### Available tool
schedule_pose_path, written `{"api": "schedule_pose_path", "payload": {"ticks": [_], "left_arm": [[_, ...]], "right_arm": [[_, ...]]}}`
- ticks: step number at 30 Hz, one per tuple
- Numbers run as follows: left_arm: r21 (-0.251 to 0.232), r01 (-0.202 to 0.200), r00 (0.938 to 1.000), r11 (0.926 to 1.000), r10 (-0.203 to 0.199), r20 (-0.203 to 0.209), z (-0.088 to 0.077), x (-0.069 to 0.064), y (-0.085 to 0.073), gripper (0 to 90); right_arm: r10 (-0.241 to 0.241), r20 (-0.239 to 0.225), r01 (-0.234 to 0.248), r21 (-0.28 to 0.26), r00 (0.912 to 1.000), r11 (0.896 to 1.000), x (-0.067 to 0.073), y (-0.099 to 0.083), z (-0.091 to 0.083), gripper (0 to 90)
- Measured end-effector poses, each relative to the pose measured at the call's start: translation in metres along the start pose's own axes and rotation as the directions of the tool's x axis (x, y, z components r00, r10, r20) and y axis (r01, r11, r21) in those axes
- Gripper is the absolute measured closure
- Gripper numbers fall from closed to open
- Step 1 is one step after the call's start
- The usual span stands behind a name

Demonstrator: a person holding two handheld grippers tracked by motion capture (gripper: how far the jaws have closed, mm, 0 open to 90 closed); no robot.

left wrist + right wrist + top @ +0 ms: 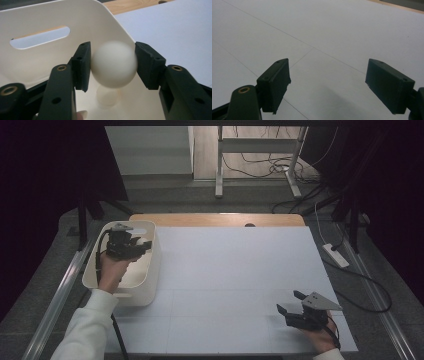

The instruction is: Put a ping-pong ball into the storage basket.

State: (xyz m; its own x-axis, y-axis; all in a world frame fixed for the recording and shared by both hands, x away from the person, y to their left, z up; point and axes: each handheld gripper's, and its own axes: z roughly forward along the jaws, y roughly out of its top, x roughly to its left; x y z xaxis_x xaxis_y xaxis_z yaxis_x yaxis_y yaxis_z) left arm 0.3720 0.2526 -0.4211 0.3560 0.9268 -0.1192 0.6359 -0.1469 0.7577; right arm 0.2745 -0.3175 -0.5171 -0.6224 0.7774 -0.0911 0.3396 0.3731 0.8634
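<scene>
Ball position: white ball [114, 64] sits between the jaws of the left gripper [131, 243], above the inside of the cream bin [150, 270] at the table's left edge.
Left jaws: both pads against the ball's sides, pinching it lightly.
Drop path: bin floor directly beneath; release should land it inside.
Right gripper [292, 306]: jaws spread, nothing between them, near the table's front right corner, well apart from the bin.
Nearer hand: left.

Left gripper [142, 244]: held in the left hand [113, 270], white-sleeved forearm coming in from bottom left, jaws nearly closed with the pads [82, 66] on either side of a ball [114, 64]. Right gripper [290, 302]: low at bottom right in the right hand [322, 340], jaws spread wide, nothing between them.
</scene>
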Motion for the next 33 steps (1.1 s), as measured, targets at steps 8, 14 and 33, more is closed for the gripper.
{"api": "schedule_pose_path", "payload": {"ticks": [8, 14, 33], "left_arm": [[-0.121, -0.003, 0.9998, 0.9926, 0.005, 0.018, -0.014, -0.005, 0.002, 27.8], [-0.165, -0.02, 0.9976, 0.9861, 0.03, 0.062, -0.02, -0.011, 0.002, 22.5], [-0.271, -0.037, 0.9623, 0.9619, 0.107, 0.25, -0.043, -0.044, 0.004, 21.6]], "right_arm": [[-0.001, 0.0, 0.001, -0.001, 1.0, 1.0, 0.0, 0.0, 0.0, 19.5], [-0.002, 0.001, 0.002, -0.004, 1.0, 1.0, 0.0, 0.0, 0.0, 19.5], [-0.001, 0.002, 0.001, -0.005, 1.0, 1.0, 0.0, 0.0, -0.001, 19.5]]}}
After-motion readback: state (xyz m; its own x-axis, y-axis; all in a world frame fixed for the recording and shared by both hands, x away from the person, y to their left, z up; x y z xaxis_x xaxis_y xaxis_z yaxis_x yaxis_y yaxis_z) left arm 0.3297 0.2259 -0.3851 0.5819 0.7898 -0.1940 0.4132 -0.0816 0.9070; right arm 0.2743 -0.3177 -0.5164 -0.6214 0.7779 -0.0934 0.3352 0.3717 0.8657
